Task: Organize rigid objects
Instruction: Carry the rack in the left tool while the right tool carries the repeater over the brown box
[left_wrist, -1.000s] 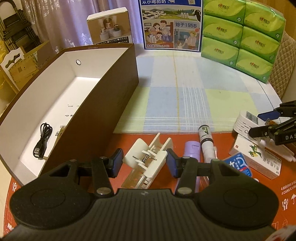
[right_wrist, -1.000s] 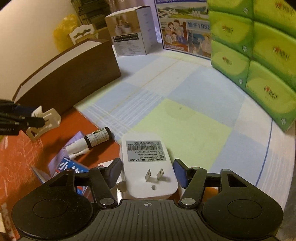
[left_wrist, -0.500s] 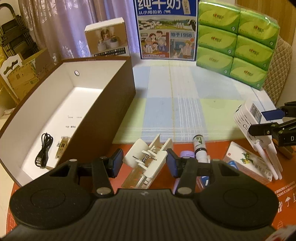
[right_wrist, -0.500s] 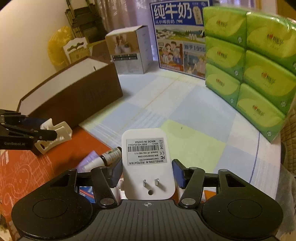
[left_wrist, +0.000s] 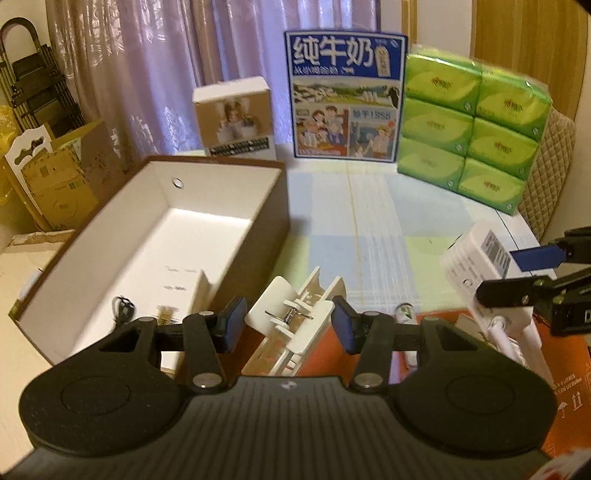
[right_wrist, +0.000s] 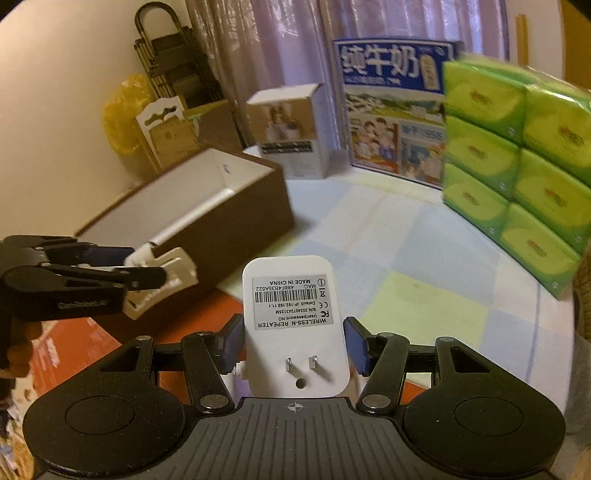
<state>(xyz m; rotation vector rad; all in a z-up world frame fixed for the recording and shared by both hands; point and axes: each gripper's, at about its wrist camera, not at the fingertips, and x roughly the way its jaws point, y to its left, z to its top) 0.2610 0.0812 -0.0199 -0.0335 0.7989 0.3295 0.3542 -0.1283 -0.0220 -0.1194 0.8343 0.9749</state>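
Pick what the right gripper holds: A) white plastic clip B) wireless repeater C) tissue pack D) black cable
B: the right gripper is shut on the white repeater, label and plug prongs facing the camera; the clip sits in the left gripper, and the cable lies in the box.

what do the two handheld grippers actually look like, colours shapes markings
Both look alike: a matte black ribbed body with two round discs and black linkage arms on silver pivot screws. The left gripper and the right gripper have blue pads. The left one carries faint lettering on its side, too blurred to read.
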